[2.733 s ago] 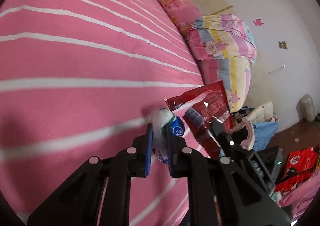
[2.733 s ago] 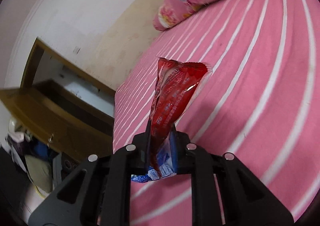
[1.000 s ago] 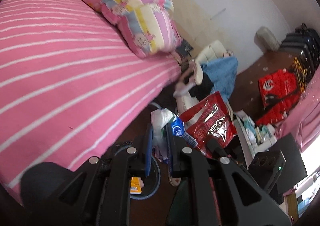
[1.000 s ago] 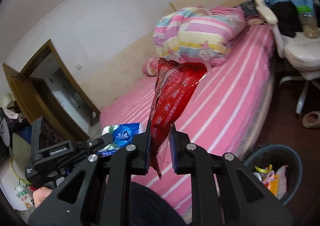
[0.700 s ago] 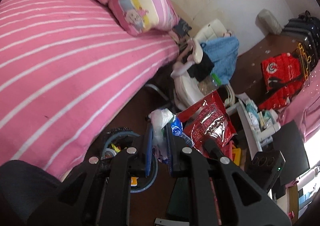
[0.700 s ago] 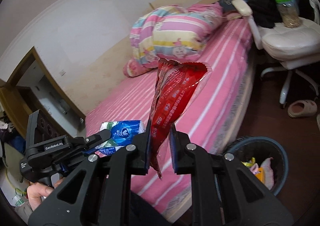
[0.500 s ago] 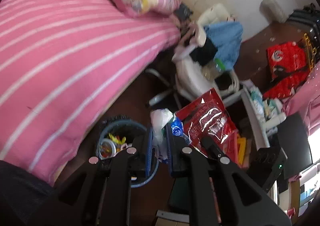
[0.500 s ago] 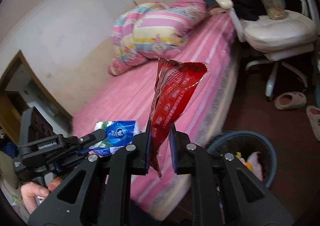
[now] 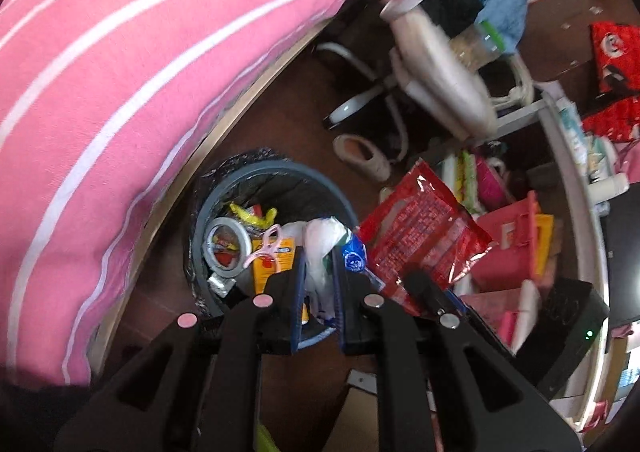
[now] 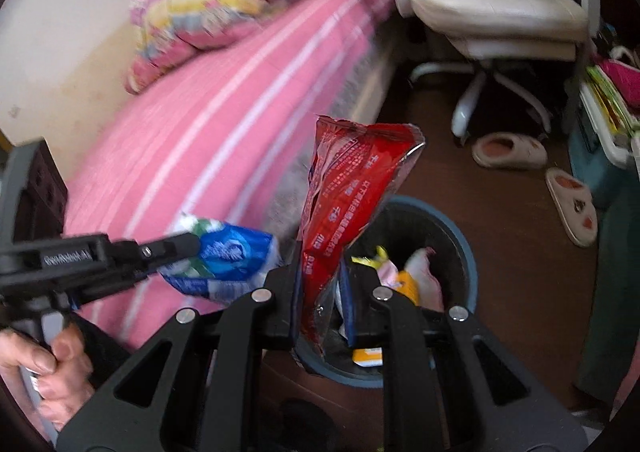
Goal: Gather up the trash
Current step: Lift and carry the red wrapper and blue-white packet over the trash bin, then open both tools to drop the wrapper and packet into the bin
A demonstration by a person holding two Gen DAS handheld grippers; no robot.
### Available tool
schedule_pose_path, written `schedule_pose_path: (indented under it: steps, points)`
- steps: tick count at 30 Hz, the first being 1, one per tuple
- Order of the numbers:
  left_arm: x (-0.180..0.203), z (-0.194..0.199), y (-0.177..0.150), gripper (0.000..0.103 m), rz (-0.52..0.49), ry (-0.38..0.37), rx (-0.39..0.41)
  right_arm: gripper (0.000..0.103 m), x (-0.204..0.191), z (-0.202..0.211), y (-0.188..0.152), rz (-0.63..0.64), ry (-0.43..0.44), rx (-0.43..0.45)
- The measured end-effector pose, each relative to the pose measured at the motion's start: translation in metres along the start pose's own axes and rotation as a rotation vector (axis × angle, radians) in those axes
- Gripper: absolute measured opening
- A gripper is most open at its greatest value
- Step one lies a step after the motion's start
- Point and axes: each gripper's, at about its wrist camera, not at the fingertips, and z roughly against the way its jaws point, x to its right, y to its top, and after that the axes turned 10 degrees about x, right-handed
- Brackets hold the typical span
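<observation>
My left gripper is shut on a crumpled white and blue wrapper, which also shows as the white and blue wrapper in the right wrist view. My right gripper is shut on a tall red snack bag, seen from the left as the red snack bag. Both hang just above a round blue trash bin lined with a black bag and holding a tape roll, yellow packets and other rubbish. The same trash bin sits right behind the red bag.
A pink striped bed borders the bin on the left. A white swivel chair stands behind it, with slippers on the dark floor. Cluttered shelves and red boxes fill the right. A hand grips the left tool.
Both grippers have dropped and tipped downward, from over the bed to just above the bin. Each still holds its piece of trash.
</observation>
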Motion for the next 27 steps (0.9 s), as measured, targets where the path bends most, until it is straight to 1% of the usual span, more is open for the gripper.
schedule_pose_path:
  steps: [2, 6, 11, 15, 17, 18, 19, 20, 22, 24, 25, 27]
  points:
    - [-0.008, -0.014, 0.002, 0.012, 0.022, 0.010, -0.031, 0.017, 0.005, -0.008, -0.004, 0.003, -0.021, -0.022]
    - [-0.012, -0.034, 0.000, 0.012, 0.020, 0.034, -0.069, 0.017, 0.017, -0.025, -0.013, 0.003, -0.059, -0.073]
    - [-0.007, -0.058, -0.004, 0.012, -0.032, 0.061, -0.112, 0.017, 0.026, -0.043, -0.025, -0.001, -0.083, -0.121]
    - [-0.006, -0.076, -0.007, 0.013, -0.047, 0.077, -0.150, 0.017, 0.026, -0.050, -0.032, 0.008, -0.093, -0.142]
    - [-0.008, -0.085, -0.009, 0.016, -0.052, 0.102, -0.174, 0.026, 0.027, -0.053, -0.033, 0.012, -0.120, -0.149]
    - [-0.009, -0.088, -0.010, 0.020, -0.053, 0.111, -0.180, 0.034, 0.025, -0.053, -0.034, 0.014, -0.138, -0.146]
    - [-0.009, -0.090, -0.011, 0.026, -0.056, 0.120, -0.183, 0.050, 0.025, -0.052, -0.035, 0.015, -0.154, -0.138]
    - [-0.010, -0.091, -0.011, 0.030, -0.060, 0.128, -0.178, 0.054, 0.026, -0.051, -0.036, 0.015, -0.164, -0.132]
    - [-0.011, -0.090, -0.010, 0.052, -0.064, 0.144, -0.159, 0.056, 0.026, -0.049, -0.038, 0.015, -0.168, -0.136]
    - [-0.010, -0.085, -0.007, 0.062, -0.063, 0.145, -0.127, 0.059, 0.027, -0.045, -0.037, 0.021, -0.170, -0.137]
    - [-0.010, -0.082, -0.006, 0.069, -0.062, 0.142, -0.117, 0.061, 0.026, -0.042, -0.037, 0.024, -0.170, -0.133]
    - [-0.008, -0.075, -0.004, 0.077, -0.060, 0.143, -0.088, 0.068, 0.025, -0.036, -0.036, 0.024, -0.166, -0.122]
